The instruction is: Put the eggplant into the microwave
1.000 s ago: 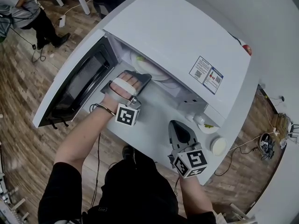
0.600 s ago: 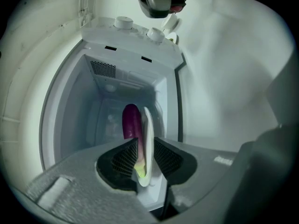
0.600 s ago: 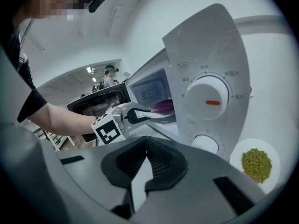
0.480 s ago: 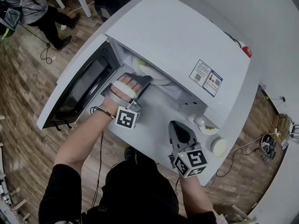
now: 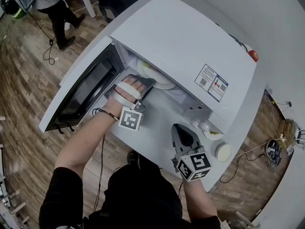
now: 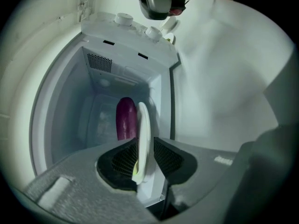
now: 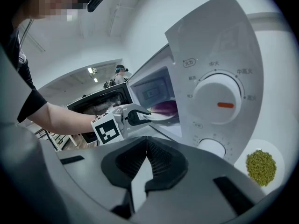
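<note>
Wood-plank floor point(image 5: 24, 94) all around here, brown boards running beneath a white counter point(image 5: 157, 130). Up in the far left corner a person point(image 5: 57, 11) stands on the boards, black cables point(image 5: 46, 49) trailing by the feet and a white furniture leg point(image 5: 87, 5) close by. Over on the right a pale wall point(image 5: 281, 42) sweeps past, and a thin cable point(image 5: 245, 149) snakes across the floor toward a small heap of clutter point(image 5: 274, 147). In the right gripper view, bright ceiling lights point(image 7: 91, 70) glow far back.

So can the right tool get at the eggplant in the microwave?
Probably not yet. The eggplant lies on a plate inside the microwave, and the left tool sits in the doorway, jaws apart around the plate's rim. The right tool is shut, over by the dials.
</note>
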`<act>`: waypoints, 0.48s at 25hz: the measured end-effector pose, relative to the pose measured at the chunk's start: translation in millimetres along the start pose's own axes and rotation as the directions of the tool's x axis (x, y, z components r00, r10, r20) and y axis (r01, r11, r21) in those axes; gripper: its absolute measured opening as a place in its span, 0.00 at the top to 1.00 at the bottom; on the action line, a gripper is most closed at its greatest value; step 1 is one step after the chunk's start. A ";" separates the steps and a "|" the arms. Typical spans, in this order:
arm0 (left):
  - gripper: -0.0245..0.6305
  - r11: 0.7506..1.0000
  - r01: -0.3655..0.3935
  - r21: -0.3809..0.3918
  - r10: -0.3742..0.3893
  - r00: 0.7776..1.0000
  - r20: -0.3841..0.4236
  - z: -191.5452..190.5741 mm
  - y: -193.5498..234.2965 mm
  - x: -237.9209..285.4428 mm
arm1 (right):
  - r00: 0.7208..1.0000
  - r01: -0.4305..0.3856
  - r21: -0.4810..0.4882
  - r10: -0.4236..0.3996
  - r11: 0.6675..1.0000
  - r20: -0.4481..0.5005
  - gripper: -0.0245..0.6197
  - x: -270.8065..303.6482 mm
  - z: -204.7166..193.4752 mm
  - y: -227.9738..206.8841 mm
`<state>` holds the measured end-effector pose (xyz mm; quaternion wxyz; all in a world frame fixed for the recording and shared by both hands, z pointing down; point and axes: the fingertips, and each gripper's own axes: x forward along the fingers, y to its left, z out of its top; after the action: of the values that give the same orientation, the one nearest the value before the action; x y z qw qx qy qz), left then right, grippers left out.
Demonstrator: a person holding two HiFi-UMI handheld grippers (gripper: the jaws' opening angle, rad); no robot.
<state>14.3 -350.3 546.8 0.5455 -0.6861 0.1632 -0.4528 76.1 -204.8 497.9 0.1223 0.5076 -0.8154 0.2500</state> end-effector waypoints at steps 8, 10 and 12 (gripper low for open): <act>0.70 0.998 0.064 -0.013 -0.064 0.998 -0.015 -4.0 -4.7 -2.4 | 1.000 0.007 0.010 -0.007 1.000 0.006 0.94 -3.6 3.9 -6.2; 0.70 0.998 0.055 -0.018 -0.056 0.998 -0.010 -4.6 -2.5 -4.7 | 1.000 0.007 0.011 -0.007 1.000 0.007 0.94 -3.6 4.1 -6.1; 0.70 0.999 0.033 -0.013 -0.033 0.999 0.000 -3.5 0.9 -8.7 | 1.000 0.003 0.012 -0.003 1.000 0.007 0.94 -3.4 3.9 -4.9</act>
<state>7.0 -346.4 542.2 0.5335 -0.6921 0.1548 -0.4610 82.2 -206.0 494.4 0.1170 0.5105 -0.8135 0.2528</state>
